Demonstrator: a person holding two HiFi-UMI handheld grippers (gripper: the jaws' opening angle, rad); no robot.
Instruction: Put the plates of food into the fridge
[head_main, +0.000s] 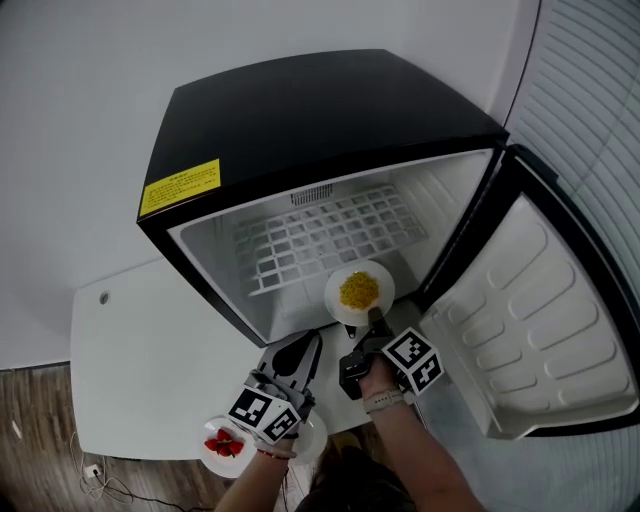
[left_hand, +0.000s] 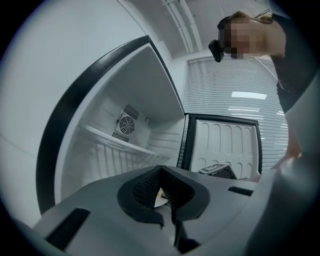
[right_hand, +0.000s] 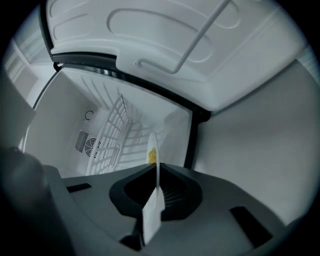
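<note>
A white plate of yellow food (head_main: 358, 292) hangs at the mouth of the open black fridge (head_main: 320, 130), just above its floor. My right gripper (head_main: 375, 320) is shut on the plate's near rim. In the right gripper view the plate (right_hand: 156, 170) stands edge-on between the jaws, with the yellow food (right_hand: 152, 156) at its far side. My left gripper (head_main: 312, 338) points at the fridge's lower front edge, shut with nothing in it; in the left gripper view its jaws (left_hand: 161, 172) meet at the tips. A plate of strawberries (head_main: 225, 445) lies on the white table (head_main: 140, 360) under my left wrist.
The fridge door (head_main: 540, 310) stands swung open to the right, its moulded inner shelves bare. A white wire shelf (head_main: 320, 235) spans the fridge's interior, with a fan grille (left_hand: 125, 122) on the back wall. Window blinds (head_main: 600, 90) are at the far right.
</note>
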